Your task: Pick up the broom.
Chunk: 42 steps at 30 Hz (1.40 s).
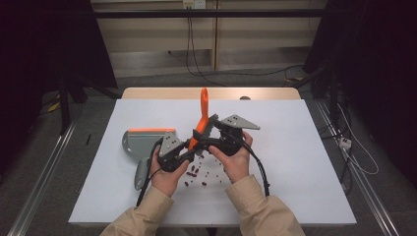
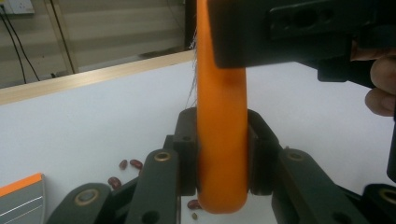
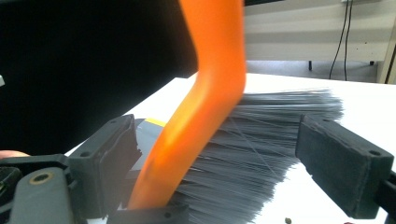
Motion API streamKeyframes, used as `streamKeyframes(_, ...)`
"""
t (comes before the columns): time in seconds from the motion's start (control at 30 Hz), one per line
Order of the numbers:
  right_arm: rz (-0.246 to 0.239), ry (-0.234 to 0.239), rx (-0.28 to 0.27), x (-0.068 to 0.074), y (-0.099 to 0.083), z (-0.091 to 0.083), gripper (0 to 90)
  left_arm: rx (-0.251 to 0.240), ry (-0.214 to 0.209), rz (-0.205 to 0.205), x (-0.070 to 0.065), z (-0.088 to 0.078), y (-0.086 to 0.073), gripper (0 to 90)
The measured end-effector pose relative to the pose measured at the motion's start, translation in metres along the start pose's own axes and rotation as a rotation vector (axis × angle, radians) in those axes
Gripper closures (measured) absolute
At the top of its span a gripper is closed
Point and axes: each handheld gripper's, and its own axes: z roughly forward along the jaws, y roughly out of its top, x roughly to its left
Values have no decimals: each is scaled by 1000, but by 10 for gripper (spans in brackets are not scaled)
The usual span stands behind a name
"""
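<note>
A grey dustpan (image 1: 140, 142) with an orange edge is seen at the left of the white worktop (image 1: 305, 162). The left hand-held gripper (image 1: 186, 156) is clamped on the orange brush (image 1: 201, 118) at its lower end. Red beans (image 1: 194, 172) are scattered below. The right hand-held gripper (image 1: 212, 129) is spread apart around the bristles (image 3: 261, 140).

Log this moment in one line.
left gripper: shut on brush | right gripper: open around bristles | beans: on table
</note>
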Motion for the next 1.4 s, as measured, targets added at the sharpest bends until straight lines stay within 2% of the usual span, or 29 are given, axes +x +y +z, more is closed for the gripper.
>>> streamKeyframes(0.1, 4, -9, 14, 1, -1, 3, 130, -5, 4, 3, 0, 0, 0, 707)
streamKeyframes(0.13, 12, -12, 16, 0, -1, 4, 132, -4, 9, 18, 0, -1, 0, 707)
streamKeyframes(0.2, 29, -20, 15, 0, -2, 6, 144, -4, 15, 22, -1, -1, 0, 707)
streamKeyframes(0.23, 36, -14, 11, 1, -2, 7, 149, -2, 19, 41, -2, -2, 1, 707)
streamKeyframes(0.33, 45, -30, 13, 3, -2, 9, 175, -14, 18, 40, -7, -1, 0, 705)
streamKeyframes(0.37, 50, -34, 13, 4, -2, 10, 181, -18, 21, 66, -8, -2, 1, 702)
streamKeyframes(0.43, 75, -42, 21, 4, -2, 11, 251, -29, 19, 77, -13, -2, 2, 692)
streamKeyframes(0.47, 98, -50, 27, 4, -2, 11, 258, -36, 23, 97, -16, -2, 4, 690)
streamKeyframes(0.5, 98, -50, 27, 4, -2, 11, 258, -34, 24, 116, -19, -3, 5, 690)
streamKeyframes(0.6, 157, -31, 27, 1, 0, 9, 336, -31, 16, 119, -21, -2, 5, 686)
streamKeyframes(0.63, 176, -24, 31, 0, 1, 7, 388, -33, 21, 125, -22, -1, 5, 681)
streamKeyframes(0.77, 249, -3, 33, -1, 3, 2, 532, -36, 35, 136, -26, 2, 4, 621)
streamKeyframes(0.8, 259, -1, 28, -1, 4, 1, 561, -32, 36, 135, -27, 2, 4, 600)
streamKeyframes(0.9, 318, 42, 5, -2, 9, -3, 680, -40, 55, 131, -26, 5, 2, 456)
streamKeyframes(0.93, 318, 55, 0, -3, 10, -4, 688, -46, 43, 121, -25, 4, 2, 450)
streamKeyframes(1.03, 268, 53, 2, -5, 14, -6, 701, -44, 19, 94, -22, 2, 3, 420)
streamKeyframes(1.13, 242, 22, -20, -14, 18, -12, 704, -27, 10, 77, -16, -2, 4, 337)
streamKeyframes(1.2, 242, 13, -9, -22, 22, -17, 704, -32, 14, 71, -13, -4, 5, 299)
streamKeyframes(1.33, 168, -17, 30, -32, 28, -26, 704, -36, 10, 71, -10, -8, 7, 242)
streamKeyframes(1.4, 150, -31, 37, -39, 30, -33, 704, -30, 6, 71, -8, -9, 7, 217)
